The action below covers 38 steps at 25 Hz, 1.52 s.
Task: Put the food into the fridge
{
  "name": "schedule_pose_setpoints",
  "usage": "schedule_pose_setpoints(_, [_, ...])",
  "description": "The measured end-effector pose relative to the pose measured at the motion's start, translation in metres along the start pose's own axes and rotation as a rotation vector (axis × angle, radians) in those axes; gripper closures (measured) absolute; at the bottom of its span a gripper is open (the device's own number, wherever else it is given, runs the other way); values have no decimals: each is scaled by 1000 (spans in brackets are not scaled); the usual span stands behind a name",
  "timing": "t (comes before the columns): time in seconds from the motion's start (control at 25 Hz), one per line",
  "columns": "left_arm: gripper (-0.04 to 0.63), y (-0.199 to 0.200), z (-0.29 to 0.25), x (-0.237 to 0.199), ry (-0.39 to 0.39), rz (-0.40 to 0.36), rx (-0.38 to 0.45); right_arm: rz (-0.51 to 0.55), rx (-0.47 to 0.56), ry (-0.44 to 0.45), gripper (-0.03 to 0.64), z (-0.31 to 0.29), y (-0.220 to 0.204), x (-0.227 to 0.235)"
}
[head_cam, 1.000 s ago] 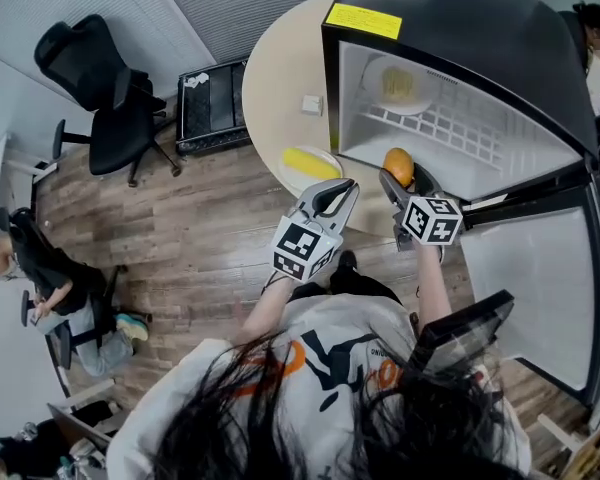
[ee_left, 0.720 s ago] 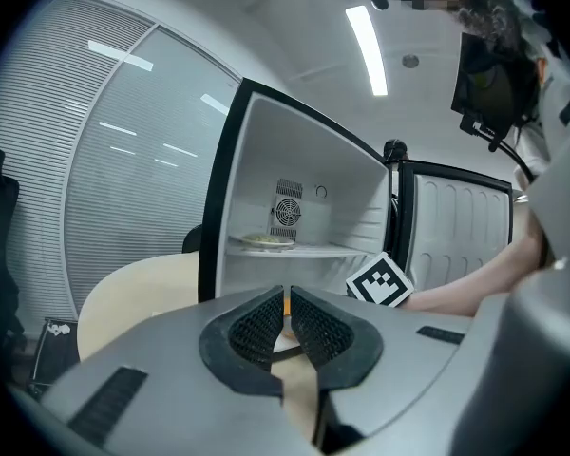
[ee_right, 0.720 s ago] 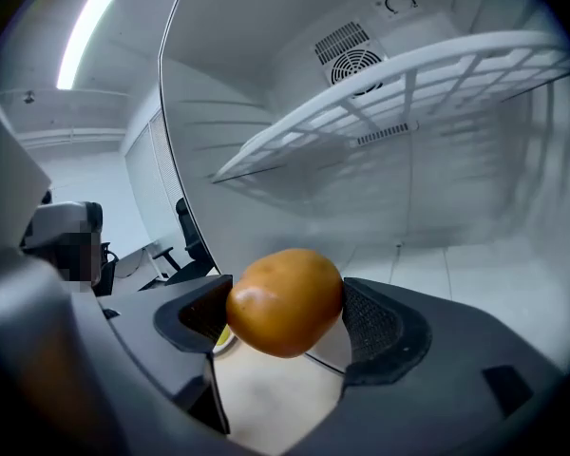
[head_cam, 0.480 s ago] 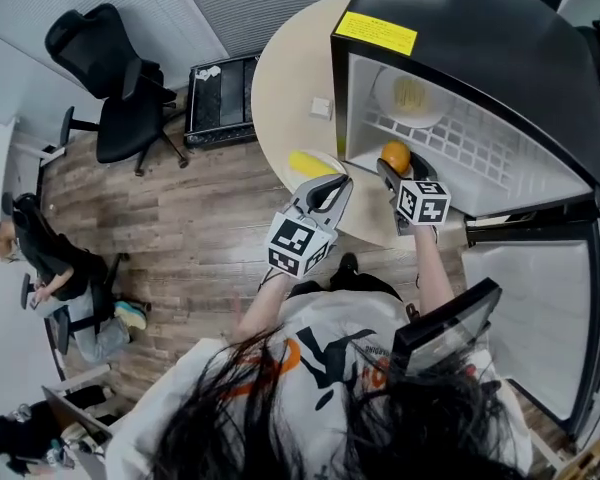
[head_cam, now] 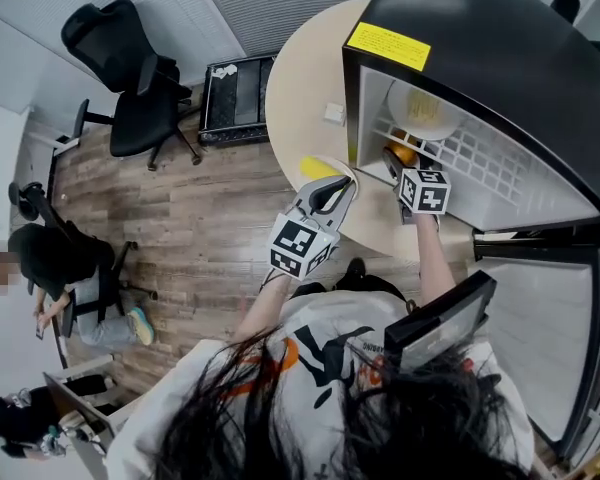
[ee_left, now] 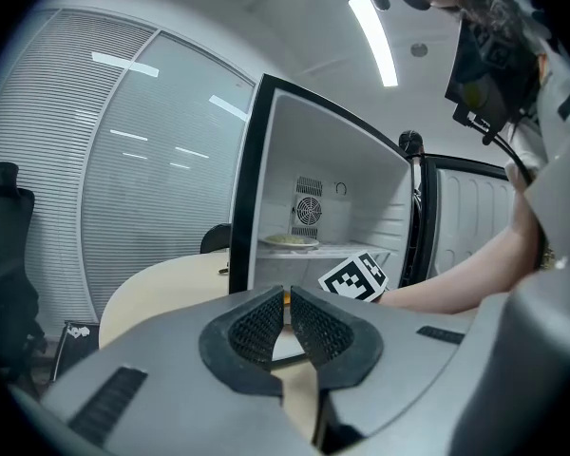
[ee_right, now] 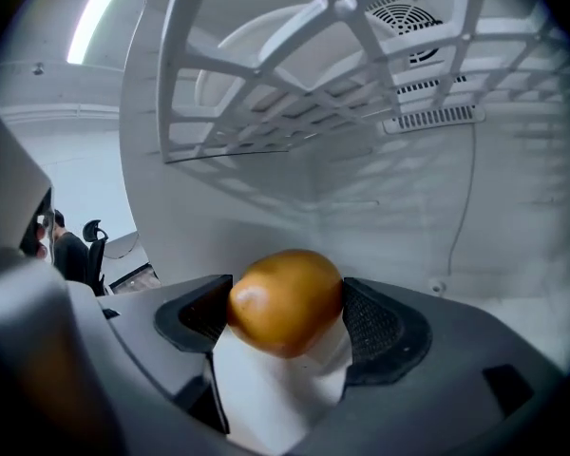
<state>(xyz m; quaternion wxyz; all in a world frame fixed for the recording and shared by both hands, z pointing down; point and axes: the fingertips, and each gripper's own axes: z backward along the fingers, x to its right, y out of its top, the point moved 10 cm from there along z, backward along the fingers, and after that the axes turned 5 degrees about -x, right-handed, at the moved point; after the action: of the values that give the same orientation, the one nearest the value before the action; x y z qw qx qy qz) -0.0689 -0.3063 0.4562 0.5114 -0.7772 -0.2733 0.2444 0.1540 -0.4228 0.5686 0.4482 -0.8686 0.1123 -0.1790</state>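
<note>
Since a second ago the right claw [head_cam: 398, 160] has gone from the fridge [head_cam: 500, 58] mouth to inside it, under the wire shelf [ee_right: 266, 93]; the left claw [ee_left: 287, 319] has barely shifted. Right claw is clamped on an orange [ee_right: 285, 300], one pad on each side, with the fruit in the air above the fridge floor in the lower compartment. Left claw has its jaws nearly together with nothing between them, hanging over the desk [head_cam: 300, 98] edge by the fridge's open front.

Progress, judged: a plate [head_cam: 425, 108] of food already sits on the wire shelf; the orange is in but not set down; a yellow food item [head_cam: 318, 168], probably a banana though too small to tell, is left on a plate at the desk's near edge.

The orange is near round, slightly longer across the jaws, so its long axis runs side to side; stem end not visible.
</note>
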Motion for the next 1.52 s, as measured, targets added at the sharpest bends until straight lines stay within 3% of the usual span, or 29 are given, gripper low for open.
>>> schedule_pose_setpoints(0.36, [580, -2, -4, -2, 3, -9, -8, 93, -59, -34, 245, -9, -2, -8])
schedule_pose_setpoints(0.68, [580, -1, -1, -3, -7, -8, 4, 13, -53, -39, 244, 4, -3, -9])
schedule_pose_setpoints(1.2, [580, 1, 19, 9, -25, -16, 13, -88, 86, -35, 245, 69, 2, -23])
schedule_pose_setpoints(1.52, [580, -9, 34, 3, -54, -13, 17, -110, 153, 3, 247, 90, 3, -57])
